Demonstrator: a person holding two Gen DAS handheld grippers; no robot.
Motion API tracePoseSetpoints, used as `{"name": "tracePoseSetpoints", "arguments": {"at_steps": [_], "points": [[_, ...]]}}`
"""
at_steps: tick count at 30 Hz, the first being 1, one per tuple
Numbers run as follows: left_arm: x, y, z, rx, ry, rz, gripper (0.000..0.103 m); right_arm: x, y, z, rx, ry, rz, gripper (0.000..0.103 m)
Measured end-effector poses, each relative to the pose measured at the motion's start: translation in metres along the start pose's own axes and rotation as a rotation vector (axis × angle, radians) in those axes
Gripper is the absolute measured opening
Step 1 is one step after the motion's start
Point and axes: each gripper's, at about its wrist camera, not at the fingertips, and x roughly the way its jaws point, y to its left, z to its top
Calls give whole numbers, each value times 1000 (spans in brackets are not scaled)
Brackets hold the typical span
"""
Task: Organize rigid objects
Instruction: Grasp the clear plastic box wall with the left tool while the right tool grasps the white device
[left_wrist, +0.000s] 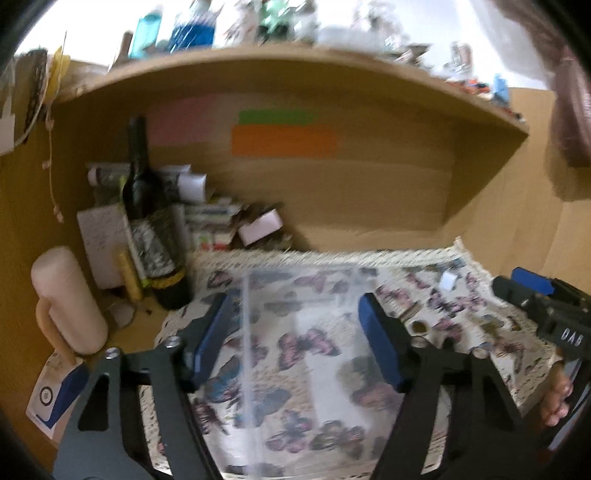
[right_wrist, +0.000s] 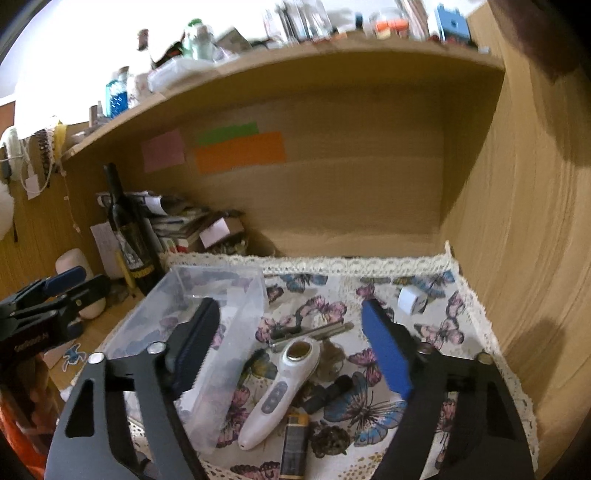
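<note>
A clear plastic box (right_wrist: 207, 332) sits on the left of a butterfly-print cloth (right_wrist: 436, 332); it also shows in the left wrist view (left_wrist: 303, 332). Right of it lie a white handheld device (right_wrist: 284, 384), a metal rod (right_wrist: 314, 332), a dark cylinder (right_wrist: 328, 397), a black-and-yellow battery (right_wrist: 295, 443) and a small white cube (right_wrist: 410, 300). My left gripper (left_wrist: 295, 336) is open and empty above the box. My right gripper (right_wrist: 291, 336) is open and empty above the white device.
A dark wine bottle (left_wrist: 147, 221), a pink cup (left_wrist: 66, 299), and piled small boxes (left_wrist: 221, 221) stand at the left. The wooden shelf (left_wrist: 332, 184) walls close in behind and at the right. Clutter fills the top shelf (right_wrist: 295, 22).
</note>
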Motion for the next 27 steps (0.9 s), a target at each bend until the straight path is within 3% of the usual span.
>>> {"name": "tracePoseSetpoints", "arguments": {"at_steps": [3,8,12,15,20,23,27], "points": [[18,20,-4,-26,81,20,54,13,-7,-1,5,53,0,56],[47,43,-16,-45,203,47,39,36,-14,-3,-6,140,-5,47],[63,52,-24,-64,286,24,28,52,-18,-8,-6,202,-10,42],[66,55,-26,-73,302,-6,27,64,-20,-13,-5,249,-6,42],[66,46,-24,-20,309,-24,14,84,-19,-20,-7,336,12,42],[71,43,-25,-14,347,-68,14,97,-16,-24,-19,383,14,42],[81,43,-32,3,394,-65,14,110,-13,-32,-36,452,23,42]]}}
